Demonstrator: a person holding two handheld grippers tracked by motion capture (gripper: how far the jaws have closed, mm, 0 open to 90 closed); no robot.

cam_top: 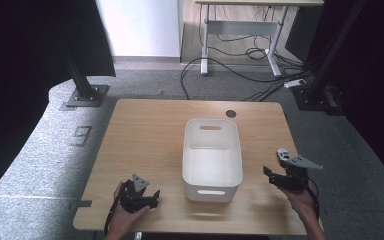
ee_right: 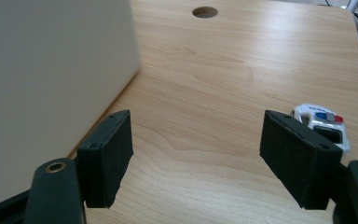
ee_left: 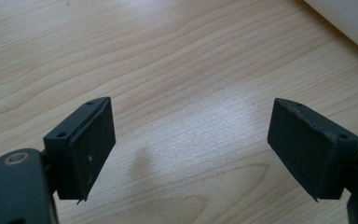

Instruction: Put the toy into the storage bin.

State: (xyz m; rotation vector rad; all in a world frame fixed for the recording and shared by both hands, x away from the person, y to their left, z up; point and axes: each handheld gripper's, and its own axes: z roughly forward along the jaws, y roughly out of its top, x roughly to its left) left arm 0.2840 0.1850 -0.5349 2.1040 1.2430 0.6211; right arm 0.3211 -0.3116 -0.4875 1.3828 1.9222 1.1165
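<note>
Each black claw (cam_top: 156, 196) carries flat rectangular pads (ee_left: 92, 151) and a grey plate.

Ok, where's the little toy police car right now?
The toy police car sits on the table near its right edge, to the right of the white bin, just beyond the right gripper, whose fingers stand open and empty.

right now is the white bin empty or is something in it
Empty: the high view looks straight into the white bin and shows bare white floor and walls, nothing inside.
</note>
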